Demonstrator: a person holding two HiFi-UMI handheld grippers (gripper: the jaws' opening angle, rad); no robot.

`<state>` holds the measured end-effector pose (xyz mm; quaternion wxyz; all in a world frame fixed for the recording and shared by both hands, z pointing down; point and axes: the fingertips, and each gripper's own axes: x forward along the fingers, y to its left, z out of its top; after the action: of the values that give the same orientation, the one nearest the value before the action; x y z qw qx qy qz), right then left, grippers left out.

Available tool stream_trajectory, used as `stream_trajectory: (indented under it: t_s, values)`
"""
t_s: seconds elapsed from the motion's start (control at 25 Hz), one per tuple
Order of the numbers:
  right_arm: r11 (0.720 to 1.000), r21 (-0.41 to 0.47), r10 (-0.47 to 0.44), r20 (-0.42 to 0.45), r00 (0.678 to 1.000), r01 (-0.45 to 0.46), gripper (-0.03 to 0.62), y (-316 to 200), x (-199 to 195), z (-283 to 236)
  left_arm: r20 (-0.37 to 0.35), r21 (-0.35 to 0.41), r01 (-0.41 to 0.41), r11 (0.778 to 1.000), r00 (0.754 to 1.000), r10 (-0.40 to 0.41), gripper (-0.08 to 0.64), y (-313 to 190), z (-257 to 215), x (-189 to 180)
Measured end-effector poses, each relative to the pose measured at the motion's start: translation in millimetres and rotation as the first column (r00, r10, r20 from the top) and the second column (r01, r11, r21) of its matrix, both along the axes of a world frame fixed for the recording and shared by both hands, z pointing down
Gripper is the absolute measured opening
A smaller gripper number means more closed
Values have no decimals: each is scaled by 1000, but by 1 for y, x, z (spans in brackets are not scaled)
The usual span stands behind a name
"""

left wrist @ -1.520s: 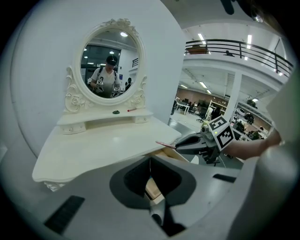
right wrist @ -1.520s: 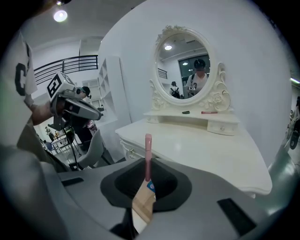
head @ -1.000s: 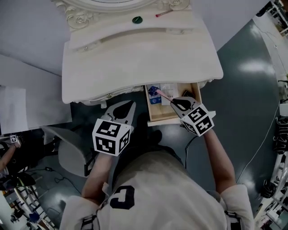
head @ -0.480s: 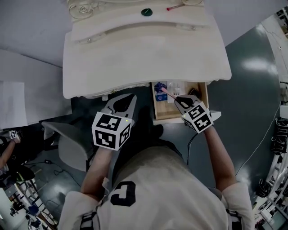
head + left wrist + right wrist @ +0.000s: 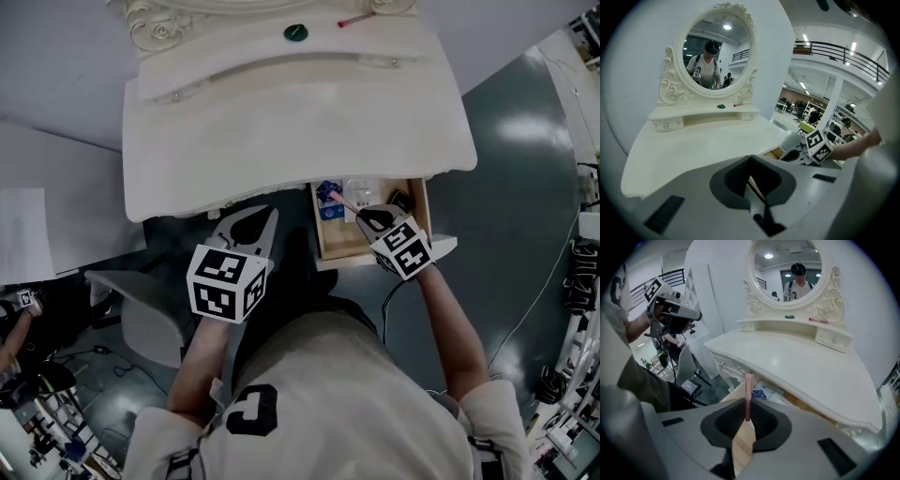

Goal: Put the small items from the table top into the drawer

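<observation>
My right gripper (image 5: 363, 215) (image 5: 746, 422) is shut on a thin pink stick (image 5: 342, 201) (image 5: 748, 397). The stick points out over the open wooden drawer (image 5: 324, 242) (image 5: 735, 393) under the white dressing table (image 5: 291, 122). A blue packet (image 5: 324, 195) (image 5: 762, 393) and other small items lie inside the drawer. On the shelf below the mirror rest a green round item (image 5: 296, 33) (image 5: 721, 106) (image 5: 789, 316) and a red stick (image 5: 357, 19) (image 5: 737, 105) (image 5: 816, 320). My left gripper (image 5: 251, 223) (image 5: 753, 182) hangs shut and empty, left of the drawer, by the table's front edge.
An oval mirror (image 5: 717, 44) in an ornate frame backs the table and reflects the person. A grey chair (image 5: 141, 309) stands at the left below the table. Small drawers (image 5: 832, 339) sit at the shelf ends. Cables run over the dark floor (image 5: 525, 234) at the right.
My right gripper, still holding the pink stick, has crept a little further over the drawer. My left gripper has hardly moved.
</observation>
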<state>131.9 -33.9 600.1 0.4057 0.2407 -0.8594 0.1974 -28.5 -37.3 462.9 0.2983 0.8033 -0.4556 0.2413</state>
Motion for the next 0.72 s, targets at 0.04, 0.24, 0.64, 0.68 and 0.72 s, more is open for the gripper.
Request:
stream_trajectory:
  t_s: [0.04,0.24,0.64,0.68,0.72]
  values:
    - [1000,-3,-1,-5,1000,1,55,0,0,2,2,-3,-6,1000,1000,6,55,0,1,1]
    - [1000,-14,6,-26,1000,-6,54,-5,2,8,21,-14,-30,999,999,31,55,0,7,2]
    - [999,-34,21,-53,998,-23,55,-12,3,20,36,-22,-32,999,999,32,54,-12,15,-4]
    - [999,-36,24,-57,998,-26,55,-12,3,22,35,-21,-32,999,999,32,55,-12,15,-4]
    - [999,-39,26,-62,998,-29,54,-12,4,24,31,-20,-30,999,999,30,54,-13,15,-4]
